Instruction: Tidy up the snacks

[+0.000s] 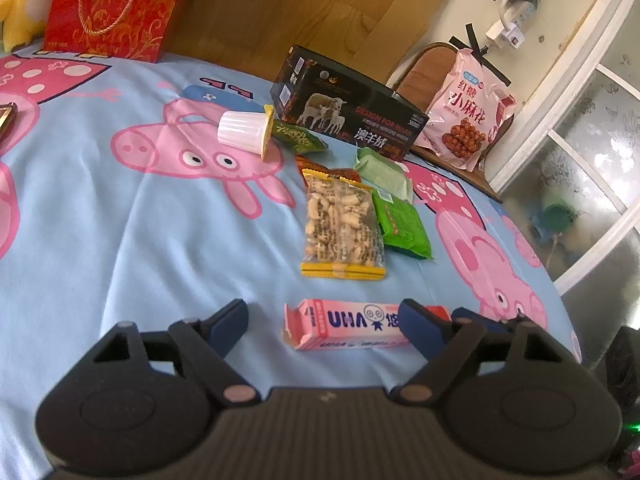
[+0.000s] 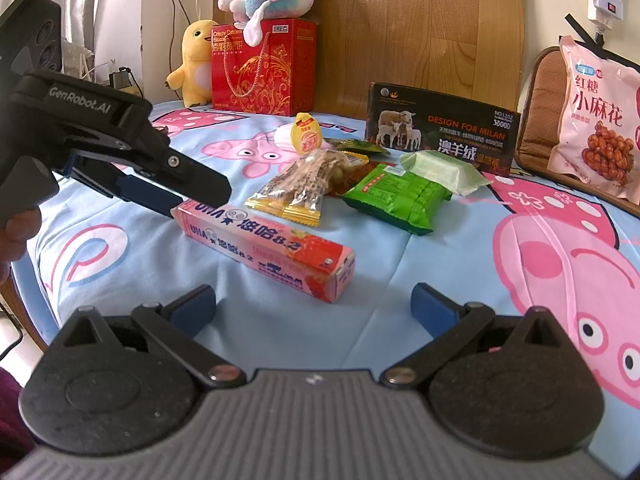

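Left gripper (image 1: 322,320): matte black plastic linkages, blue finger pads (image 1: 230,316), silver pivot screws, ribbed grey base; white "GenRobot.AI" lettering on side.

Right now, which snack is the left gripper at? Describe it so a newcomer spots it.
On the blue cartoon-pig sheet, nearest the cameras and apart from the snack pile, lies a long pink UHA candy box. The open left gripper straddles one end. It is the only rigid carton; its neighbours are crinkly bags.

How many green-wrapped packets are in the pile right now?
3. A bright green pack is at the front right of the pile, a pale green packet is just behind it, and a dark green packet is by the black box. More may be hidden underneath.
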Motion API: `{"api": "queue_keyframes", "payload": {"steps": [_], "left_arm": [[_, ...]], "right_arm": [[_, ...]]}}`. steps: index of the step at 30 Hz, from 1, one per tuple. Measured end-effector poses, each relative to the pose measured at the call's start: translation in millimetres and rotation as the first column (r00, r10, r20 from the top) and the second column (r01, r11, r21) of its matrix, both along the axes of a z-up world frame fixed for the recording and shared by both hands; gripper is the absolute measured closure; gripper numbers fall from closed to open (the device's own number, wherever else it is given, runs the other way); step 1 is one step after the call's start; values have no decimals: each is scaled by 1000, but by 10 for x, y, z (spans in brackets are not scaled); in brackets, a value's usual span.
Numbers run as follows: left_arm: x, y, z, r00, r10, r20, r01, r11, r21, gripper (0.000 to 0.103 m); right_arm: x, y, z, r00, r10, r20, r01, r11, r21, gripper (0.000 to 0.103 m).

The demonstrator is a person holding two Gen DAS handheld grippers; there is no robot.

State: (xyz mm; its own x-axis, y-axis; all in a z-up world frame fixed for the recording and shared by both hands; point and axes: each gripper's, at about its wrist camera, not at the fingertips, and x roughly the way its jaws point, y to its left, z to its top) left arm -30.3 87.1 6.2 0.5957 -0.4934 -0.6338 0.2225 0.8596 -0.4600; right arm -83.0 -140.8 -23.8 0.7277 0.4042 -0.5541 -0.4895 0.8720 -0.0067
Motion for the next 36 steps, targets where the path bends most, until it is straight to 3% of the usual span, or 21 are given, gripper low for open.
{"api": "queue_keyframes", "payload": {"steps": [6,11,17,21,24,27,36], "left_arm": [[12,38,-5,999,-26,-26,24,998,-51,28],[11,2,-6,999,-34,-29,33,999,-43,32],[16,-42,-8,998,-60,-37,58,997,-50,41],[2,-120,-12,995,-91,-39,90,995,-37,52],[-16,-155,2,996,-89,-28,89,996,-9,54],[-6,-154,42,997,-72,-22,72,997,9,54],[273,-295,564,988,-92,123,82,993,84,54]], "right_arm": [[3,-7,0,1000,2,-1,-2,1000,-1,0],[-1,-6,1,1000,0,1,0,1000,-2,1],[1,-11,28,1000,4,16,-4,1000,5,17],[2,-8,32,1000,20,24,-20,1000,11,33],[22,-18,31,999,20,30,-20,1000,13,37],[26,-29,50,999,11,37,-11,1000,9,50],[300,-149,356,995,7,97,-14,997,70,53]]}}
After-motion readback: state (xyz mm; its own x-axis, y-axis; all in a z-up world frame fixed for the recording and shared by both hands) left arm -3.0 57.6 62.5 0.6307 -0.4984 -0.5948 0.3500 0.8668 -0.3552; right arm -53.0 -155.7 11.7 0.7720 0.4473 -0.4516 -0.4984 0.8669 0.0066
